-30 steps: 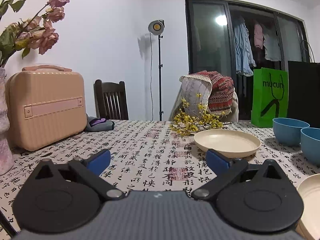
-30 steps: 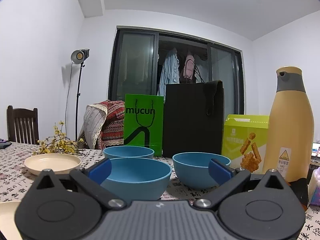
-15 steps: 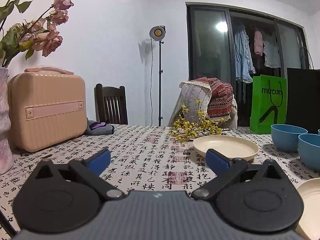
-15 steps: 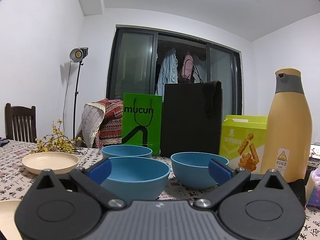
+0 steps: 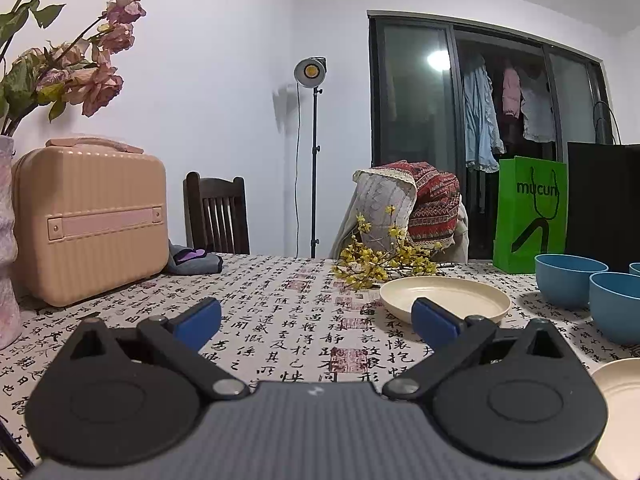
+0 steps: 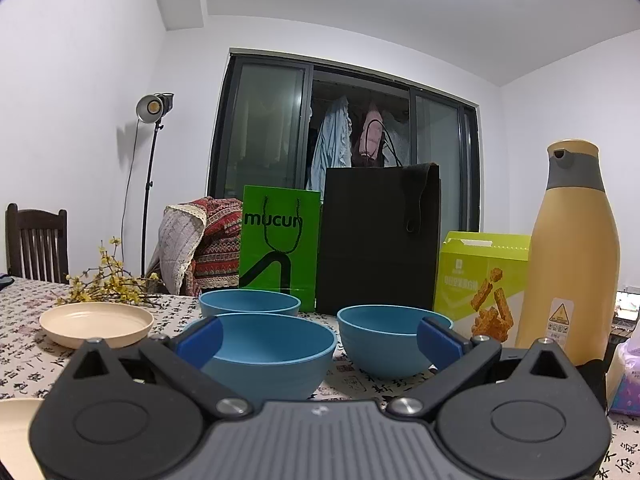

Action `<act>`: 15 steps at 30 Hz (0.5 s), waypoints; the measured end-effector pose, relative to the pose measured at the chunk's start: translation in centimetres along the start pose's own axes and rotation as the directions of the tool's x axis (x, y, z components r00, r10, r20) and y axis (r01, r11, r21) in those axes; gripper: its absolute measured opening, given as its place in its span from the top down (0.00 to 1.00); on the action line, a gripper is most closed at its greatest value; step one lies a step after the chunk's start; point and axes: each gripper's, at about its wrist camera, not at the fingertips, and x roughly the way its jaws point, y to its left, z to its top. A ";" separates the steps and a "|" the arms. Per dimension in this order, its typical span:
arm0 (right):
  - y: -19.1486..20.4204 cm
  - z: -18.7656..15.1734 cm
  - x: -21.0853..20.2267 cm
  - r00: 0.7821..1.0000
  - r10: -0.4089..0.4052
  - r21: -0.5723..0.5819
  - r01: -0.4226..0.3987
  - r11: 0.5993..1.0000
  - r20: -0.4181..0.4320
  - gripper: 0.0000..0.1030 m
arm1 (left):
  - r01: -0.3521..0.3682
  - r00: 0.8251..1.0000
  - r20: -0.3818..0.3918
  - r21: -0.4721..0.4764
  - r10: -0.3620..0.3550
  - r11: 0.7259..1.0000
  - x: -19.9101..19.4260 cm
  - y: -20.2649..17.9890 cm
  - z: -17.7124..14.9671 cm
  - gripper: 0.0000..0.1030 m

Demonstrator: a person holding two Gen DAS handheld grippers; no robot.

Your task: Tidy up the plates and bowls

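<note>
Three blue bowls stand ahead of my right gripper [image 6: 318, 338]: a near one [image 6: 272, 354], one to its right [image 6: 384, 338] and a far one [image 6: 250, 304]. A cream plate [image 6: 96, 322] lies to their left, and a second cream plate [image 6: 16, 432] shows at the bottom left edge. My right gripper is open and empty, just short of the near bowl. In the left wrist view the cream plate [image 5: 452, 294] lies ahead right of my left gripper [image 5: 316, 318], which is open and empty above the tablecloth. Two blue bowls [image 5: 570, 278] [image 5: 616, 306] and the nearer plate [image 5: 620, 400] sit at the right.
A pink case [image 5: 90, 220] and a vase of roses [image 5: 8, 240] stand at the left. Yellow flower sprigs [image 5: 380, 262] lie behind the plate. A green bag [image 6: 280, 240], black bag [image 6: 378, 240], snack box [image 6: 480, 276] and tall yellow bottle [image 6: 572, 256] stand behind the bowls.
Both views have tilted or risen slightly, so the objects sit a little lower in frame. Both grippers stay open and empty; nothing on the table moved.
</note>
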 end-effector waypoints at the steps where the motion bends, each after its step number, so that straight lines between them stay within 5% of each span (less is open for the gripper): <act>1: 0.1 0.0 0.0 1.000 0.000 -0.003 0.000 1.000 -0.001 0.00 | -0.001 1.000 0.001 -0.001 0.001 1.000 0.0 0.0 0.0 0.00; 15: 0.0 0.0 0.1 1.000 0.003 -0.002 -0.003 1.000 -0.002 0.00 | 0.008 1.000 0.007 -0.001 -0.008 1.000 -0.1 0.1 0.0 0.00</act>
